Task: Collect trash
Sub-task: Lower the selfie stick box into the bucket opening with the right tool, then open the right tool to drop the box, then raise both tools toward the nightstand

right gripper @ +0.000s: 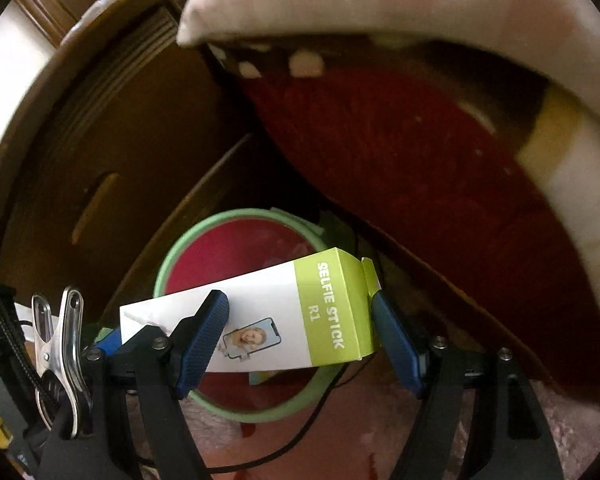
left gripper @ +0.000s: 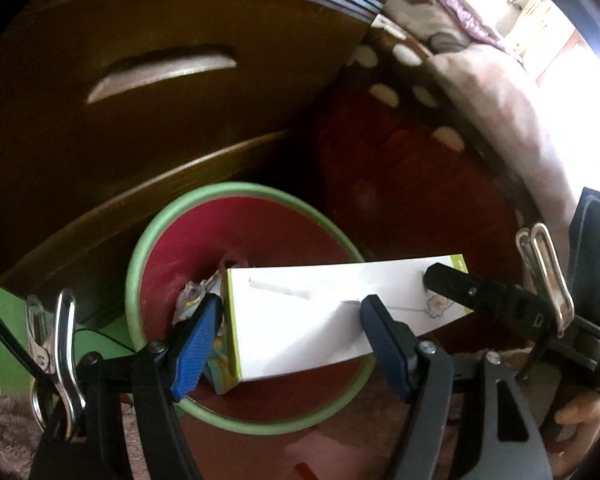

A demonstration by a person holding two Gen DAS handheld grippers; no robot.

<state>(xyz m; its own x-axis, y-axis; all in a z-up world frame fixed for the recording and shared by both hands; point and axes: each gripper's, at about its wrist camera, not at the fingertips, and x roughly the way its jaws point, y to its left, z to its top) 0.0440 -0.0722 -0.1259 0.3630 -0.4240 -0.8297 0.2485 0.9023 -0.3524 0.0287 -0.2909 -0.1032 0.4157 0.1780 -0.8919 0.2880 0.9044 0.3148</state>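
Note:
A long white selfie stick box [left gripper: 300, 320] with lime-green ends hangs tilted above a round bin [left gripper: 140, 264] that has a green rim and a red inside. My left gripper [left gripper: 292, 300] stands wide. Its left pad is against the box's near end and its right finger lies across the white face. My right gripper [right gripper: 296, 296] is just as wide, its right pad on the green end of the box [right gripper: 332, 312] and its left finger over the face. Crumpled wrappers [left gripper: 190, 300] lie in the bin.
Brown wooden furniture with a slot handle [left gripper: 160, 72] stands close behind the bin [right gripper: 168, 256]. A dark red cushion [left gripper: 400, 160] and pale pink bedding [left gripper: 492, 92] crowd the right. A black cable [right gripper: 300, 440] runs over the fluffy rug [left gripper: 4, 420]. A person's hand [left gripper: 580, 412] shows at the right.

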